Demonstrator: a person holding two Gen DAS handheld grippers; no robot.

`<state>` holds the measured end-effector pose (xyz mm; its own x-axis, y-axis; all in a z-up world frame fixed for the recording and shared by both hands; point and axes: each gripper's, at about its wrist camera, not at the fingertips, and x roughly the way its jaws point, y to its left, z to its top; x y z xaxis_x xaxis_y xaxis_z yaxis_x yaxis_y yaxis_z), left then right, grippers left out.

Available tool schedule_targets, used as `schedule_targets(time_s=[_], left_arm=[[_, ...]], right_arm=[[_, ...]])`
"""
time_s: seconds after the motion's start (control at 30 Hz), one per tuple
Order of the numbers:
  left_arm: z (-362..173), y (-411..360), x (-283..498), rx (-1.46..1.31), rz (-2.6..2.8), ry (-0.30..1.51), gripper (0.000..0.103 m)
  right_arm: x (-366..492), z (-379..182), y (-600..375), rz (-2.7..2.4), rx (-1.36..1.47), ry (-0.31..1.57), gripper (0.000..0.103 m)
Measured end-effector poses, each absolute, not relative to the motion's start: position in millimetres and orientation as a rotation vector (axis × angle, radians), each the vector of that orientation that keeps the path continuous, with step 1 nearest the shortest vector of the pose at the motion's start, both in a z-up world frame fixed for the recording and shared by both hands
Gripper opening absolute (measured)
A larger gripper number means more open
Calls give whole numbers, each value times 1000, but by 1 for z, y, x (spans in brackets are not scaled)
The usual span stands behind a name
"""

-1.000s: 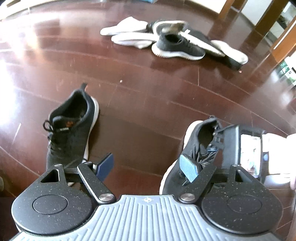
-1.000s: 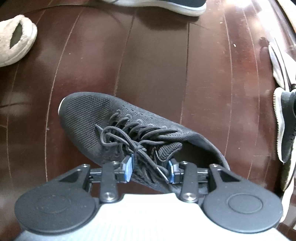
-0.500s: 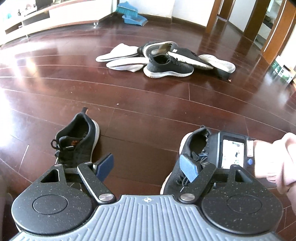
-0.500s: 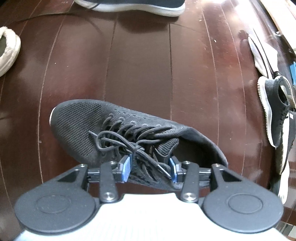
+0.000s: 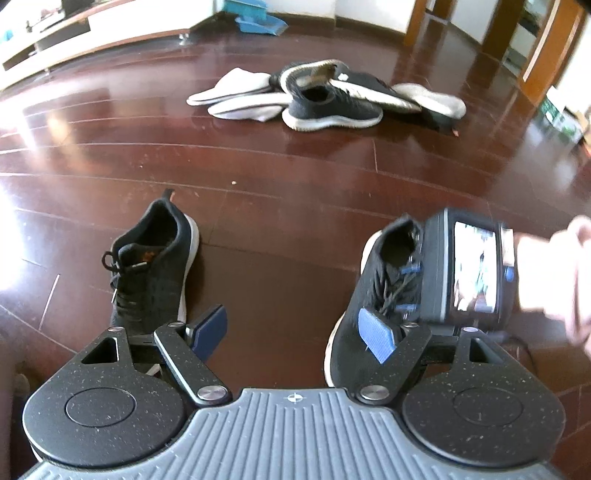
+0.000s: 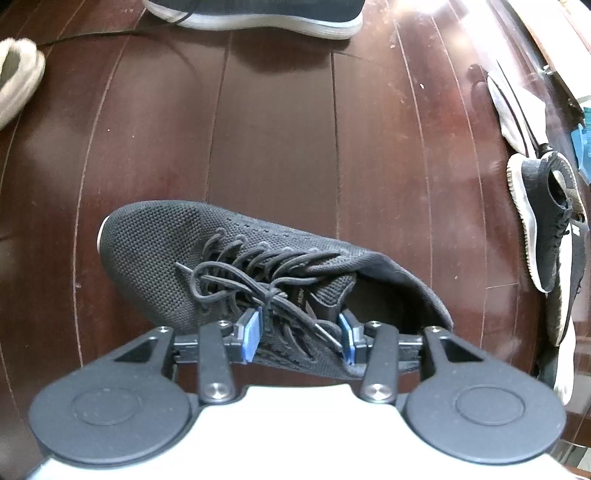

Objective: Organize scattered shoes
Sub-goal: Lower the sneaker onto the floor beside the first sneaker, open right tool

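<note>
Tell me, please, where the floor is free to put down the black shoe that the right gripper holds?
Bare floor lies between the lone black sneaker and the held black shoe in the right gripper. A wide free band separates them from the crowded shoe pile farther away.

A glossy dark reddish-brown wooden plank floor (image 5: 295, 206) fills most of the frame. At the upper left runs a long low white cabinet with a wood-toned top (image 5: 92, 40). A blue plastic dustpan (image 5: 258, 23) lies at top centre, and brown wooden door frames (image 5: 532, 48) stand at upper right.
</note>
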<state>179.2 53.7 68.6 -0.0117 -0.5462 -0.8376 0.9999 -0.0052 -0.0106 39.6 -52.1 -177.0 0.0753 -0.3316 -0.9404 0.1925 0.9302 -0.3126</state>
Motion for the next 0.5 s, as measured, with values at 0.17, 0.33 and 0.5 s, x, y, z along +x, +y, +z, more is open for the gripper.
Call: schedule_targets(time_s=[0.17,0.33,0.5], left_arm=[[59,58,190,866,-1459,729,83],[66,40,198,789,-1436,772,83],[68,32,193,780,-1466,785,83]], right_arm=[[34,-178,-50,-406,-119,1417,47],[34,-177,-49,-414,-100,1410,47],[35,-176,-51,-404,-95,1417,47]])
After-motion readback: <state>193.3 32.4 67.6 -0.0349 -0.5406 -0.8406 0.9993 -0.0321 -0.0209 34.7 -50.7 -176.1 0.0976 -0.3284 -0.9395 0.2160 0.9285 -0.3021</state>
